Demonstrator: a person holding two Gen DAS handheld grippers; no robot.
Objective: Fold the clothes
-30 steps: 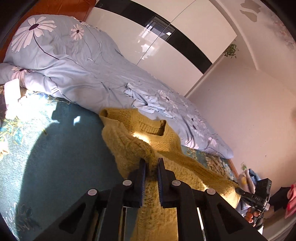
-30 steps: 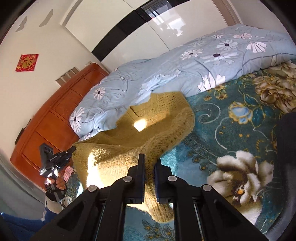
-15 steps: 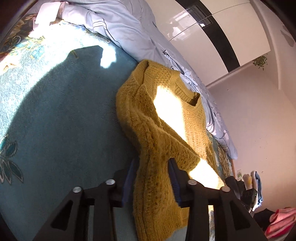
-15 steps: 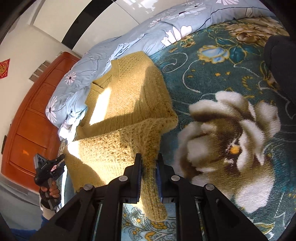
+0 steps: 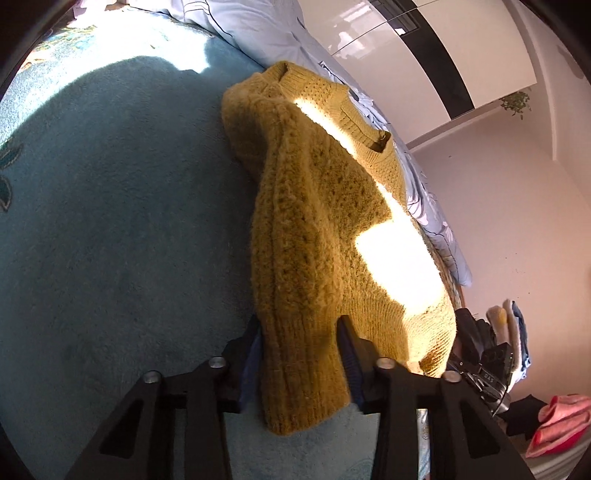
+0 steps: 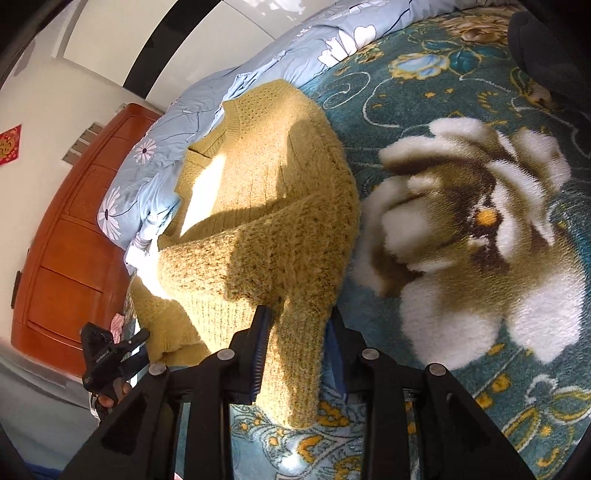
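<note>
On my left wrist view, the teal blanket (image 5: pixel 110 221) fills the left half, part in shadow and part in bright sun near the top. The mustard knit sweater (image 5: pixel 325 221) lies on it, neckline toward the light blue floral duvet (image 5: pixel 266 33) at the far side. One sleeve is folded down over the sweater's body, and its ribbed cuff lies between the fingers of my left gripper (image 5: pixel 300 354). The jaws stand spread wider than the cuff, one at each side of it, not clamping. A strip of sunlight crosses the sweater's chest. Right of the sweater I see a white wardrobe (image 5: pixel 424 66) with a black band, a pale wall, and a pile of clothes (image 5: pixel 513 332) at the lower right. My other gripper's body shows dark at that edge, just beside the sweater's hem.

On my right wrist view, a wooden headboard (image 6: pixel 74 258) stands at the left, then the floral duvet (image 6: pixel 155 177). The sweater (image 6: pixel 266 221) lies centre-left, its other sleeve crossed over the body. That cuff lies between the fingers of my right gripper (image 6: pixel 297 343), whose jaws are likewise parted and not pinching the knit. To the right the blanket (image 6: pixel 424 96) shows a large white flower (image 6: pixel 480 229).
</note>
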